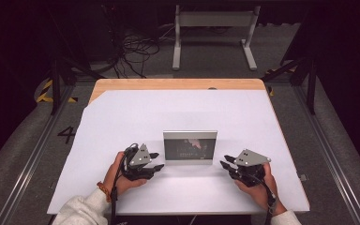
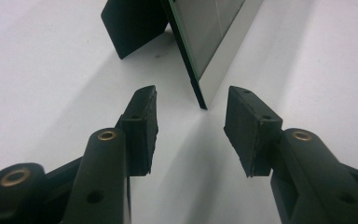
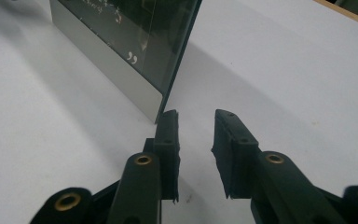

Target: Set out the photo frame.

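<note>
We have stood the photo frame [image 1: 190, 146] mid-frame; both tools, left [image 1: 154, 161] and right [image 1: 226, 164], gape empty beside it, so only withdrawing seems left.

We're looking at a lab or recording studio: dark surroundings, a wooden worktop [image 1: 178, 84] under a plain white sheet [image 1: 178, 117], grey carpet with metal floor rails [image 1: 28, 159], black-and-yellow hazard tape [image 1: 44, 91] far left, loose cables [image 1: 136, 51] trailing at the far end, and a white metal stand [image 1: 213, 33] beyond.
</note>
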{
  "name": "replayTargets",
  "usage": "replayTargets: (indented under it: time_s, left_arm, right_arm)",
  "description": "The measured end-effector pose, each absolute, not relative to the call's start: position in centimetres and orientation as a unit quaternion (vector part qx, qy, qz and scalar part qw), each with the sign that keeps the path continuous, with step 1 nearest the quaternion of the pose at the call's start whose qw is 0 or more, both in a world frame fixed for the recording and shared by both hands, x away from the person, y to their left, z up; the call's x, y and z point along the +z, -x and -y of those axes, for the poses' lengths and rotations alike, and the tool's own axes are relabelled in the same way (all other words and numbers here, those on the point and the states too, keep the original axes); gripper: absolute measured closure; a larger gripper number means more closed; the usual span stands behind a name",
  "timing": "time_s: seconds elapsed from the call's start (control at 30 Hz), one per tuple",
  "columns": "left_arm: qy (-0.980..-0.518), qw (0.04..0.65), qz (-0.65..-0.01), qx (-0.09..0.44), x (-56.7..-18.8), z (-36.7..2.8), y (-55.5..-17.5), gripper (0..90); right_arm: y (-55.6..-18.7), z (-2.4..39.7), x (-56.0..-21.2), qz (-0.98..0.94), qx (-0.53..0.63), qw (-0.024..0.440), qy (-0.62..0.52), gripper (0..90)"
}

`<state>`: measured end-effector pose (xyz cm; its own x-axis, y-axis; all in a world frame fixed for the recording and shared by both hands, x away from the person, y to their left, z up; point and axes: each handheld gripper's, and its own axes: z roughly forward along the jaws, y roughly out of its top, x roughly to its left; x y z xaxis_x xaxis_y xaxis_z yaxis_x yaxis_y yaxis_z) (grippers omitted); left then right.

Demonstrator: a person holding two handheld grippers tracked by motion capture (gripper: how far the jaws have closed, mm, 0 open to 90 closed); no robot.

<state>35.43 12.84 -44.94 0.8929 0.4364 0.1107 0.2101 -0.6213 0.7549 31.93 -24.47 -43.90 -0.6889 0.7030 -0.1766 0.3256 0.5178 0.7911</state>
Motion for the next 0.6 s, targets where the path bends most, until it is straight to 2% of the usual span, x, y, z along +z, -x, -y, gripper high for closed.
replayTargets:
  time_s: [0.33, 0.6]
  left_arm:
    - [-0.890, 0.397, -0.167, 0.152, -44.9, -14.0, -34.4, 49.1]
    - [-0.890, 0.390, -0.180, 0.155, -45.2, -14.7, -34.2, 39.6]
  right_arm:
    - [-31.2, 24.5, -44.0, -0.843, 0.375, 0.246, -0.298, 60.0]
    - [-30.8, 24.6, -44.4, -0.846, 0.366, 0.244, -0.303, 47.7]
